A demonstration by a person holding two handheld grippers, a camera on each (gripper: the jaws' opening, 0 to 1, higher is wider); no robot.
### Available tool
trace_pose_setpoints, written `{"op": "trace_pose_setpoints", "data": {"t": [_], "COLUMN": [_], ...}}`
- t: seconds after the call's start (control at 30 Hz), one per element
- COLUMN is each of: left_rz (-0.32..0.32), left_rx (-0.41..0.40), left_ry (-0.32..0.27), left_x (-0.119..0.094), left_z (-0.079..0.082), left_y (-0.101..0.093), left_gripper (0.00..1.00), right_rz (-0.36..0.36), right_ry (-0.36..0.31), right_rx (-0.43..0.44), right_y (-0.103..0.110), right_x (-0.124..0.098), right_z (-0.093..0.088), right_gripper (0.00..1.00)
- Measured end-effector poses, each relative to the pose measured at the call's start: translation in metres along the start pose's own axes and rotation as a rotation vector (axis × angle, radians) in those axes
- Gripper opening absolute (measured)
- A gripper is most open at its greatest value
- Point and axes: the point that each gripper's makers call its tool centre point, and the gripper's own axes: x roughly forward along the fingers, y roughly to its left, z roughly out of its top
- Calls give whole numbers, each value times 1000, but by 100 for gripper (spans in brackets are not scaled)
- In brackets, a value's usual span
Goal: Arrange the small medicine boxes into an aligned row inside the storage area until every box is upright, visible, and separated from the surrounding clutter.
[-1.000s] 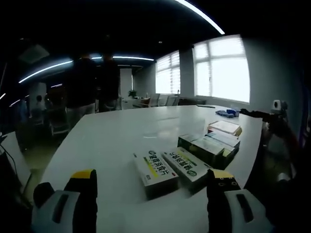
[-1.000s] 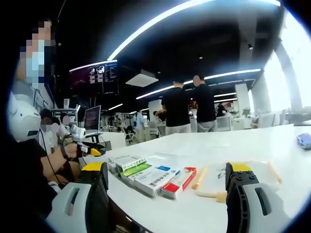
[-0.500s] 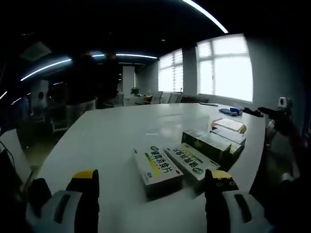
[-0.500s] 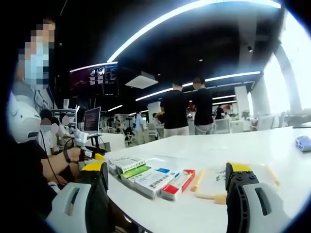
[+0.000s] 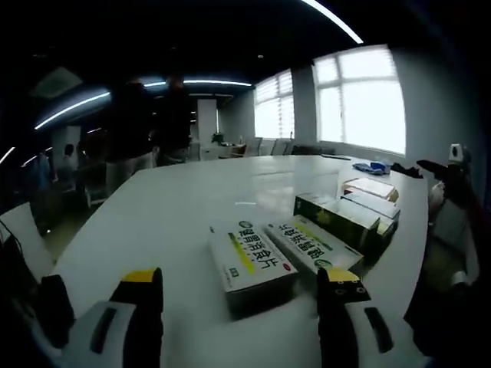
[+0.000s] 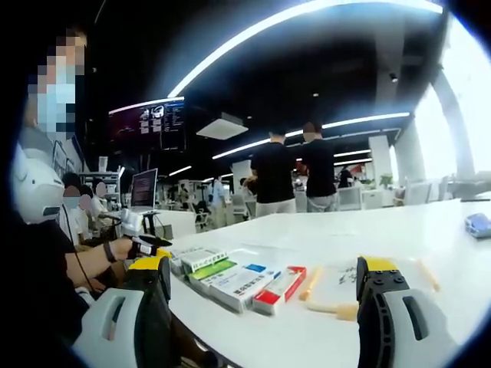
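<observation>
Your left gripper [image 5: 239,285] hangs low over the white table [image 5: 176,207] with its jaws spread wide and nothing between them. Just beyond its tips lie two flat boxes side by side, touching: the yellow-striped box [image 5: 251,257] nearer the middle and the green-striped box [image 5: 311,244] beside it. Behind those, a dark green box [image 5: 337,215] lies just beside the green-striped one, with more cartons [image 5: 374,188] beyond it near the table edge (the dim light makes their count uncertain). None of them stands upright.

Your right gripper [image 6: 265,270] is likewise released, jaws apart and empty, held above the table [image 6: 430,230]. Ahead of it the boxes form a loose cluster lying flat: a blue-marked box [image 6: 239,278] touching a red-ended box [image 6: 281,280], with a green-topped box [image 6: 212,267] behind them. A pale tray frame [image 6: 368,276] lies on the table to the right of the cluster. At the left of this view, your hand [image 6: 142,247] holds the left gripper near the boxes. Two people [image 6: 295,176] stand beyond the table.
</observation>
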Motion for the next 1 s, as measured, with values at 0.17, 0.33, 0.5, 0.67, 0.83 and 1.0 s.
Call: {"op": "trace_pose_setpoints", "data": {"t": [0.17, 0.33, 0.5, 0.67, 0.83, 1.0], "left_rz": [5, 9, 25, 46, 49, 58], "left_rx": [-17, -26, -11, -20, -11, -21], "left_ry": [-12, -18, 12, 7, 34, 55], "left_x": [3, 5, 8, 8, 15, 23], "left_z": [1, 1, -9, -10, -14, -18], "left_y": [-1, 0, 6, 9, 3, -3], "left_gripper": [76, 73, 72, 70, 65, 62], "right_rz": [14, 18, 16, 11, 9, 16], "right_ry": [-5, -13, -18, -13, -11, -13], "right_rx": [1, -2, 2, 4, 5, 1], "right_y": [4, 4, 3, 1, 0, 2], "right_x": [0, -1, -2, -3, -3, -4], "right_z": [0, 3, 3, 0, 0, 0], "right_gripper": [100, 100, 100, 100, 100, 100]}}
